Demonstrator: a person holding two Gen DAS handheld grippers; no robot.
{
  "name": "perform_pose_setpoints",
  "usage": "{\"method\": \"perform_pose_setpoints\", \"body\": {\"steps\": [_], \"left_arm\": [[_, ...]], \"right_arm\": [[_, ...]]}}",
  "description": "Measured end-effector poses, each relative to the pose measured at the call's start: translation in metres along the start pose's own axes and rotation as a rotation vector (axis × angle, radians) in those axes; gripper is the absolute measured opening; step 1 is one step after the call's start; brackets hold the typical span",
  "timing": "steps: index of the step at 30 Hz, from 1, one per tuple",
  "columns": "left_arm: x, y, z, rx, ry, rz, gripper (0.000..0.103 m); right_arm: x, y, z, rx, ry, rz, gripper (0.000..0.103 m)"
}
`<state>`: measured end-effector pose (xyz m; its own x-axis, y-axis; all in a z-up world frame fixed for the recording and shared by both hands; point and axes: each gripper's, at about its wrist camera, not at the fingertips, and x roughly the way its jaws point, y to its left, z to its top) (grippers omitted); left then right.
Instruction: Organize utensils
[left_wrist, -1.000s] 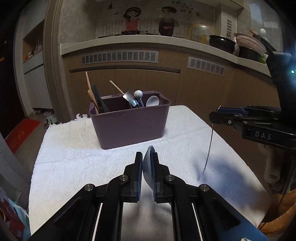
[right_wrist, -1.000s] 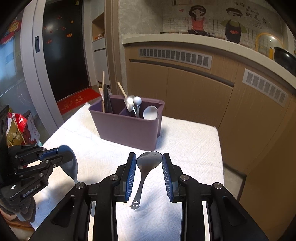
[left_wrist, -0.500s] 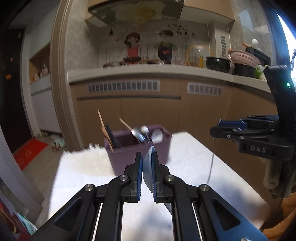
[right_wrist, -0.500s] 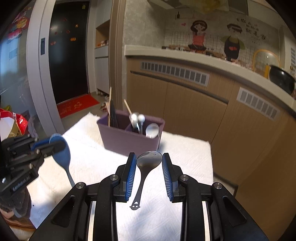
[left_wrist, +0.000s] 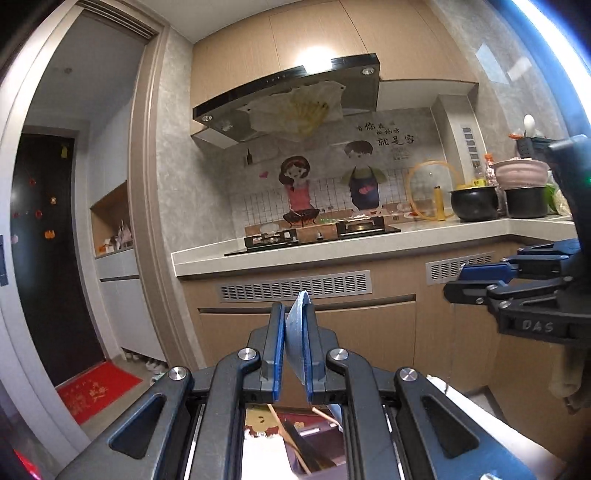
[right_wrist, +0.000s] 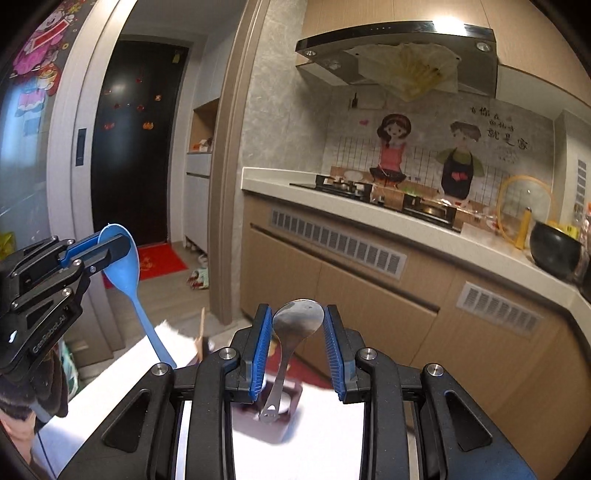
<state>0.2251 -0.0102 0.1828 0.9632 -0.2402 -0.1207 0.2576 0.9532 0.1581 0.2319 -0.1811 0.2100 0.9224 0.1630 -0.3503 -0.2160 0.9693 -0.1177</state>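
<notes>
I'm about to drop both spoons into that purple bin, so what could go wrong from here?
1. The right gripper pinches the metal spoon only by its bowl edges, handle hanging; it might swing or slip.
2. The left gripper clamps the blue spoon at its bowl too, so its long handle may snag the chopsticks standing in the purple bin.
3. The bin sits nearly hidden under both grippers, so aiming is a guess.
</notes>
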Motion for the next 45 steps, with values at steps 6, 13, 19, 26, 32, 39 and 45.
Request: {"method": "perform_pose_setpoints", "body": {"steps": [6, 13, 19, 26, 32, 39, 45], "left_arm": [[0.058, 0.001, -0.024, 0.001, 0.112, -0.034, 0.007], [0.123, 0.002, -0.089, -0.034, 0.325, -0.083, 0.007], [0.143, 0.007, -0.133, -0.108, 0.461, -0.124, 0.008], [0.142, 0.019, -0.144, -0.188, 0.478, -0.144, 0.022], [0.081, 0.039, -0.120, -0.282, 0.328, -0.061, 0.073], [-0.012, 0.020, -0.133, -0.293, 0.274, 0.009, 0.103], [-0.069, -0.014, -0.164, -0.245, 0.380, 0.064, 0.103]], "right_arm": [[0.077, 0.006, -0.009, -0.006, 0.095, 0.014, 0.030], [0.156, 0.020, -0.065, -0.024, 0.269, 0.035, 0.030], [0.197, 0.027, -0.105, 0.027, 0.408, 0.102, 0.030], [0.195, 0.032, -0.114, 0.046, 0.390, 0.140, 0.032], [0.138, 0.027, -0.103, 0.062, 0.232, 0.055, 0.071], [0.048, 0.024, -0.136, 0.173, 0.144, 0.004, 0.086], [-0.007, 0.033, -0.179, 0.264, 0.170, 0.001, 0.089]]}}
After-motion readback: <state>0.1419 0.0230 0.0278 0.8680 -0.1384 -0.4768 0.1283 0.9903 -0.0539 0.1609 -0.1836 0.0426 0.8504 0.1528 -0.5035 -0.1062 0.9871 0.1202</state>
